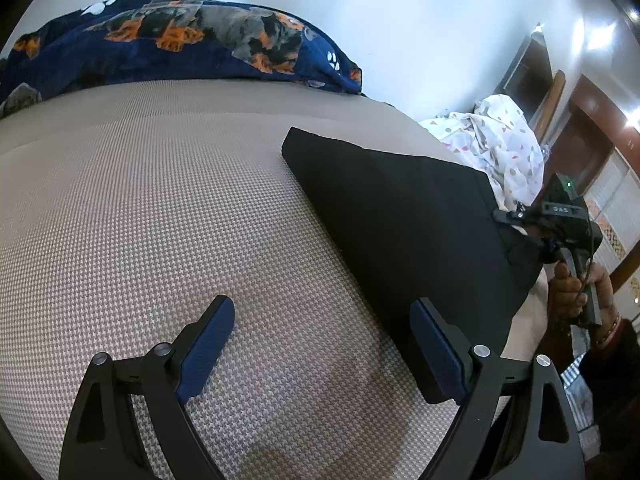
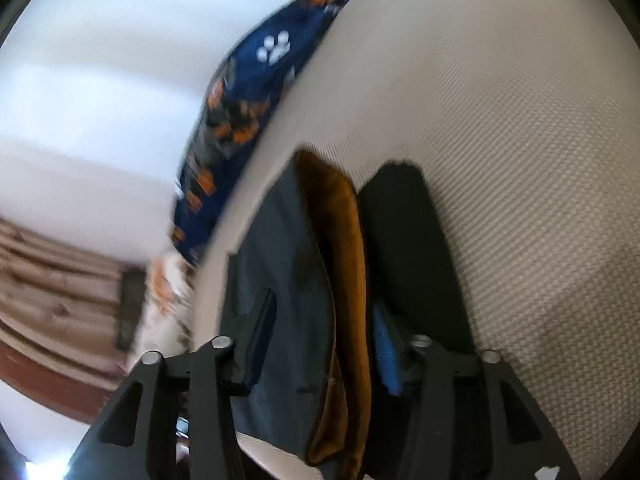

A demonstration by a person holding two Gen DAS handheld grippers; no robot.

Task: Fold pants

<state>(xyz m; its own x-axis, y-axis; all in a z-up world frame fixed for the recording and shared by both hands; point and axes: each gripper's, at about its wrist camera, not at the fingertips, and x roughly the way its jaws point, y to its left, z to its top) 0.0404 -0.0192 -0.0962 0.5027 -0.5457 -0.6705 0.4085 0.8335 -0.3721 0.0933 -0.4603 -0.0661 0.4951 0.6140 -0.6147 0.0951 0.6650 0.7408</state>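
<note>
Left gripper (image 1: 322, 354) spread, empty, over the bed (image 1: 160, 208). Right gripper (image 2: 320, 344) pinching the pants (image 1: 404, 216) at the bed's right edge, orange lining (image 2: 340, 240) exposed. We judge one fold in progress; final folds remain.

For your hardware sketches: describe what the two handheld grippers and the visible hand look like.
Left gripper: black angular linkage frame, silver pivot screws, dark blue textured pads. Right gripper: same black frame, brighter blue pad; seen from the left camera, it shows a green light and a black cable. The hand wears bangles, dark sleeve.
</note>
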